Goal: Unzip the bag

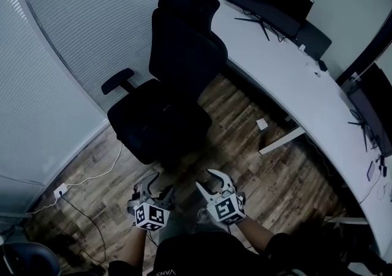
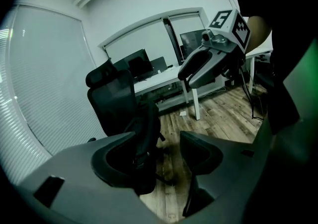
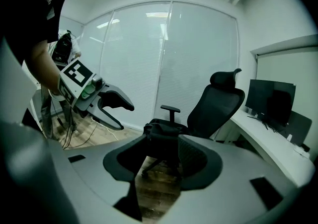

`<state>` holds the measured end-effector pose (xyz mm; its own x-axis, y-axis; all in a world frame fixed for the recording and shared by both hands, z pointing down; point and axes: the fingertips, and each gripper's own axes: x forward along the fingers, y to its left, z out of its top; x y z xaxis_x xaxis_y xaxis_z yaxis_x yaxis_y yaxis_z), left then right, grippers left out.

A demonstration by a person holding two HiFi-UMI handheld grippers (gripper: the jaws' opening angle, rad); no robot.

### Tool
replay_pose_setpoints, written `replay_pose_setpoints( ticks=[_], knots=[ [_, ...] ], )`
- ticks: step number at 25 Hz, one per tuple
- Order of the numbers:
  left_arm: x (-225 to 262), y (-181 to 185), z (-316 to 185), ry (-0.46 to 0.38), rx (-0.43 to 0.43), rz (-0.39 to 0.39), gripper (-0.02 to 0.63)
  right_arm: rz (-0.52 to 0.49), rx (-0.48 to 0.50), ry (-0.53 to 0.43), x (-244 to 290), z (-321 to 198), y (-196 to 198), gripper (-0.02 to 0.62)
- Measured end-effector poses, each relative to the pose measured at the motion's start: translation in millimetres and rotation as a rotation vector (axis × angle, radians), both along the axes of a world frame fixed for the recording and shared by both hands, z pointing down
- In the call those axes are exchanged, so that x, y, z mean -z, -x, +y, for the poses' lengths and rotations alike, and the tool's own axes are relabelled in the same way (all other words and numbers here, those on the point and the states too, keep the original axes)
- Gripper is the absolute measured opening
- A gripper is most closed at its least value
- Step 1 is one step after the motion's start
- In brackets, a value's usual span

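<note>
Black fabric bag (image 3: 161, 132) is seen on the black office chair (image 3: 218, 101), well apart from the empty, wide-open left gripper (image 1: 157, 186) and right gripper (image 1: 207, 182); approach is judged in hand, its zip to be reached next.

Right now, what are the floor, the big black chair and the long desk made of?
Floor: wood planks or wood-look laminate; brown grain and board seams show, dull finish.
Chair: matte black fabric or mesh, probably over plastic; it gives no shine.
Desk: smooth white top, likely laminate or painted board; plain and even.
</note>
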<state>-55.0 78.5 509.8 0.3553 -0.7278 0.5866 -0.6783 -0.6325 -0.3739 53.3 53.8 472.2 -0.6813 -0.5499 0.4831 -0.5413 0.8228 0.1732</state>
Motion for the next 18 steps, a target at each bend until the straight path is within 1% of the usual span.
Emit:
replay_pose_setpoints(
  ticks=[4,8,14,18],
  knots=[
    [-15,9,-22,0.023,-0.054,0.008,0.273,0.066,-0.003,-0.030,-15,-21,22,0.175],
    [-30,21,-40,0.043,-0.100,0.004,0.273,0.109,0.002,-0.046,-32,-36,43,0.175],
    [-55,32,-64,0.059,-0.147,-0.018,0.273,0.186,0.056,-0.069,-68,-52,64,0.175],
    [-69,38,-75,0.075,-0.168,-0.020,0.273,0.237,0.109,-0.102,-86,-60,79,0.175]
  ],
)
